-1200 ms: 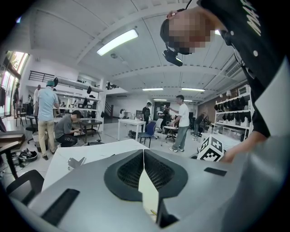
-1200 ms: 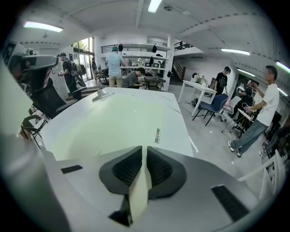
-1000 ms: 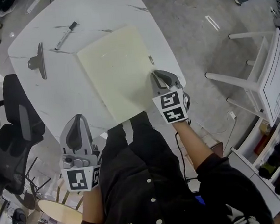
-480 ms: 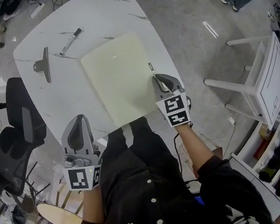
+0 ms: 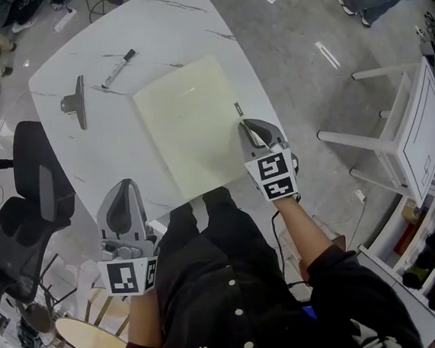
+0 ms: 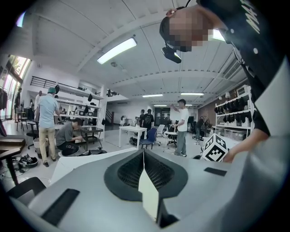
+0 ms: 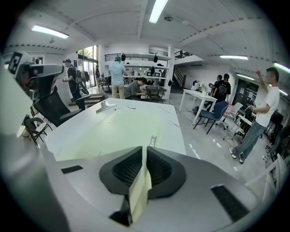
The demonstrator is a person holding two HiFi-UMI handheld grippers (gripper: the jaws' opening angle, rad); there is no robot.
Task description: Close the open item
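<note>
A white marble table (image 5: 104, 153) carries a pale yellow-green mat (image 5: 190, 126). A black-and-white marker (image 5: 119, 68) lies at the table's far side, left of the mat. My right gripper (image 5: 248, 128) hovers at the mat's right edge, pointing down, shut with nothing between its pads. In the right gripper view the jaws (image 7: 145, 152) meet over the mat (image 7: 113, 129). My left gripper (image 5: 123, 188) hangs off the table's near left edge, shut and empty; in the left gripper view (image 6: 143, 154) it points out into the room.
A grey metal bracket (image 5: 79, 102) lies at the table's left. A small printed strip (image 5: 236, 109) sits by the mat's right edge, just ahead of the right gripper. A black office chair (image 5: 40, 202) stands left of the table, a white frame (image 5: 413, 135) to the right.
The right gripper has lifted slightly by the mat's right edge. The head view has shifted, so the table sits lower and further right. The left gripper has held still.
</note>
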